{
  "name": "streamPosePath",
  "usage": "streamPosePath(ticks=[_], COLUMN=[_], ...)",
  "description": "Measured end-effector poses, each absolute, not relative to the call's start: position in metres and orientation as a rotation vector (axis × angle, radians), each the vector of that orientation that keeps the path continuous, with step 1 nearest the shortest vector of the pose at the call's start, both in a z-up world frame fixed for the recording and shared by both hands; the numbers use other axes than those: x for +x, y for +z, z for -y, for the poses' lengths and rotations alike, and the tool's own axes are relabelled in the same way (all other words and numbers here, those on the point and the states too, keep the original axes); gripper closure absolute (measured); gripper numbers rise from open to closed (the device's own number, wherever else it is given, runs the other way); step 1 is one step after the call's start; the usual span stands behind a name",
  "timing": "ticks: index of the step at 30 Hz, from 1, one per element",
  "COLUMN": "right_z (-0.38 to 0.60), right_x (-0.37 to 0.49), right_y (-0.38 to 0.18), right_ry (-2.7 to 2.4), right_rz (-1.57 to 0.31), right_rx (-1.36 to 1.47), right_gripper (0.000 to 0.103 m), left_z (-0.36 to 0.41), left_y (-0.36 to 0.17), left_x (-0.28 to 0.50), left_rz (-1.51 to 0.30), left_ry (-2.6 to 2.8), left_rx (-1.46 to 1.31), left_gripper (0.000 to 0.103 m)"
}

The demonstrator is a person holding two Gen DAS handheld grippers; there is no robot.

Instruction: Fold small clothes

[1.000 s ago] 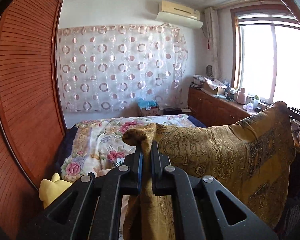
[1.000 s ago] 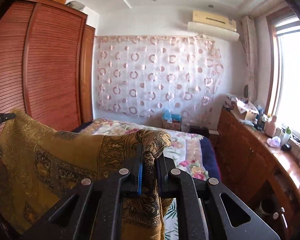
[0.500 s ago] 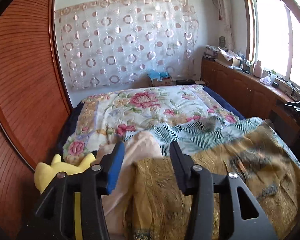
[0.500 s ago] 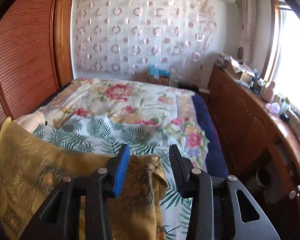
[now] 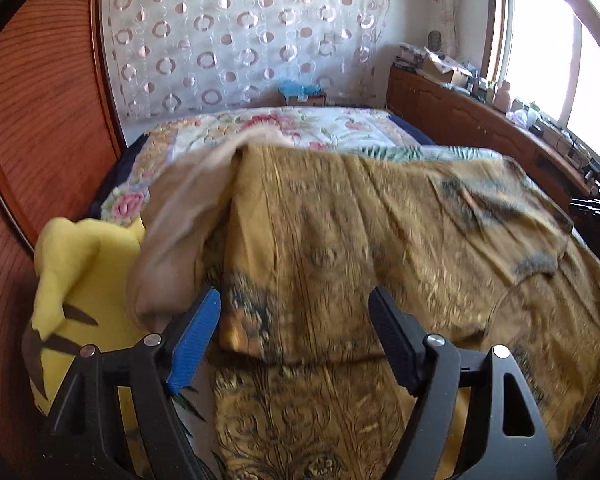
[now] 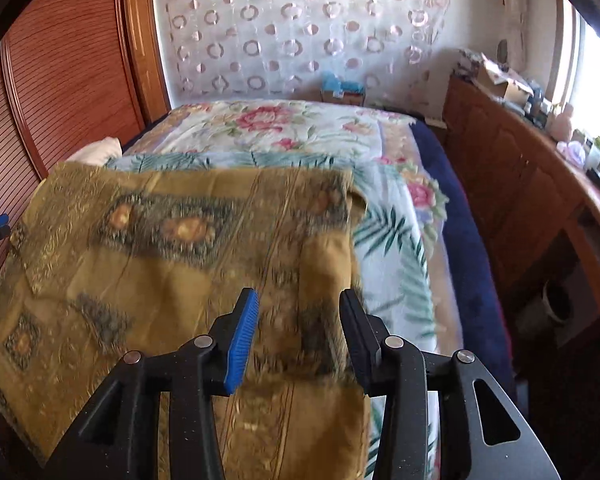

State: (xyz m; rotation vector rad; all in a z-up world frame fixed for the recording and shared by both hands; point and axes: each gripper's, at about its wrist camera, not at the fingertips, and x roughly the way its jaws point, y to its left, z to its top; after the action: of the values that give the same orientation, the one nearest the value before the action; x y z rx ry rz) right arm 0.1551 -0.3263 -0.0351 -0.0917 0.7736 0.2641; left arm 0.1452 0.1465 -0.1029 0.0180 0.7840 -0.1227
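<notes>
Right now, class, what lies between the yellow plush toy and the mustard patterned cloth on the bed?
A pale beige garment lies bunched between the yellow plush toy and the mustard patterned cloth, seen in the left wrist view.

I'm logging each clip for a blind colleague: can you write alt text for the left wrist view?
An open left gripper hovers over a mustard-gold patterned garment lying spread on a floral-quilted bed, its jaws having just opened off the cloth. A beige cloth and a yellow plush toy lie to its left; a wooden wardrobe stands beyond.
</notes>
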Motion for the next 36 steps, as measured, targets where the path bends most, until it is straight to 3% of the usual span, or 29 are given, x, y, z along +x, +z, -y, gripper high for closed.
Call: streamPosePath(ticks=[11,18,31,34,36], right_z=[0.344,0.335,0.343,0.345,0.332], right_x=[0.177,0.178,0.158,0.157,0.160], right_y=[-0.044,-0.045,-0.034,-0.039,-0.055], right_ry=[0.194,0.188,0.185,0.184,0.182], right_rz=[-0.842,-0.840,-0.798,-0.797,-0.797], right_rx=[-0.017,-0.049,-0.072,-0.077,-0.082], right_gripper=[0.059,0.059,0.058,0.057,0.057], left_z=[-0.140,-0.136,-0.142,-0.157,-0.167], left_y=[-0.134,-0.134,-0.125,-0.110,-0.104], left_x=[0.151,0.151,0.142,0.131,0.129], left_rz=[-0.904,-0.905,-0.877,-0.806,-0.780], left_ry=[-0.116,-0.124,-0.095,-0.081,-0.057], left_rx=[0.013,0.040,0.038,-0.021,-0.052], left_gripper=[0.024,0.018,0.017,0.020,0.031])
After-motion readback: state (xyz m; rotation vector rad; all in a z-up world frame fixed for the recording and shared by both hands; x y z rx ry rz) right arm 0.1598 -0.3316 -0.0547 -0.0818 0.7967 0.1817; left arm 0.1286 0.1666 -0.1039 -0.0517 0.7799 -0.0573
